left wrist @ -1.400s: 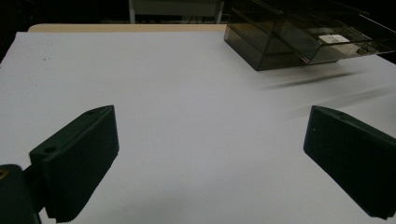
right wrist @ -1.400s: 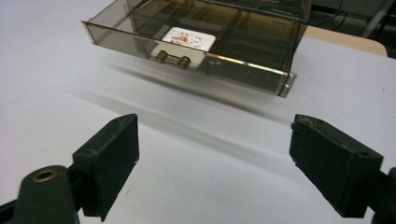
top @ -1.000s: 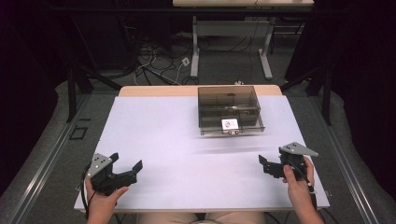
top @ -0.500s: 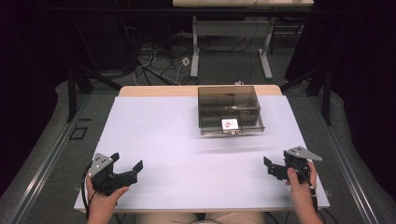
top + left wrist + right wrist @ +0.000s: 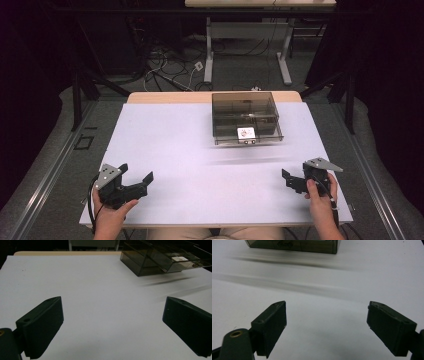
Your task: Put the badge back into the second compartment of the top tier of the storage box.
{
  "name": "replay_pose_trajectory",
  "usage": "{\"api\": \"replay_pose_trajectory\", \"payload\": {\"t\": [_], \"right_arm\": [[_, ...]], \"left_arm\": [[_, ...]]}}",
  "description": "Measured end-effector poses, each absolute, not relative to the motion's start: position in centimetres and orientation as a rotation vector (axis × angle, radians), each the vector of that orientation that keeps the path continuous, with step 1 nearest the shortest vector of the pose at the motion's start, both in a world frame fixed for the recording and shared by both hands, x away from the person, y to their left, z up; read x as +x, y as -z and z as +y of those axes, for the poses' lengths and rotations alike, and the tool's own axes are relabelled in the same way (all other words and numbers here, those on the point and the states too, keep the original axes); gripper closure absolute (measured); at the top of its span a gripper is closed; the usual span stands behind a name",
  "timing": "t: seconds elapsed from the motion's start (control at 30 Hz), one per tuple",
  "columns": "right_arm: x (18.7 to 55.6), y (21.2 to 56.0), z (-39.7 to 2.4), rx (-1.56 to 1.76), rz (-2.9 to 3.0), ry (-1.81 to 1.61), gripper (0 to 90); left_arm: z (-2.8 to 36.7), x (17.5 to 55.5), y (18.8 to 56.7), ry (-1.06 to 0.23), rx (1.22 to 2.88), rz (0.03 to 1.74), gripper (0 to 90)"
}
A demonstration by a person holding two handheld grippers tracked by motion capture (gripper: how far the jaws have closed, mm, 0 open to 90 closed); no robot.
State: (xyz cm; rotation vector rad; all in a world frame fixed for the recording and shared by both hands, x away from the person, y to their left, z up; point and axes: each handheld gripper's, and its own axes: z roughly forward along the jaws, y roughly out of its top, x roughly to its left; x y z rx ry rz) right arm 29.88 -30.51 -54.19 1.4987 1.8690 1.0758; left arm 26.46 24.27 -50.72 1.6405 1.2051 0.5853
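White table (image 5: 190, 150) bears a smoky translucent box (image 5: 245, 117) holding a small card (image 5: 245, 133).

A wide white-topped table (image 5: 200, 150) with a pale wooden far edge spreads out ahead. One smoky transparent plastic box (image 5: 245, 118) sits on it, toward the far right of centre, a small white label at its near side. Around the box, the white surface lies bare.
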Motion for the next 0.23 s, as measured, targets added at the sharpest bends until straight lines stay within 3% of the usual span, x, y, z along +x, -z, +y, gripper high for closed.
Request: {"api": "replay_pose_trajectory", "payload": {"t": [0.23], "right_arm": [[29.91,54.35,-30.45,1.500,1.879,-1.082,16.1]], "left_arm": [[24.21,26.66,50.75,-0.591,1.651,1.202,3.4]]}}
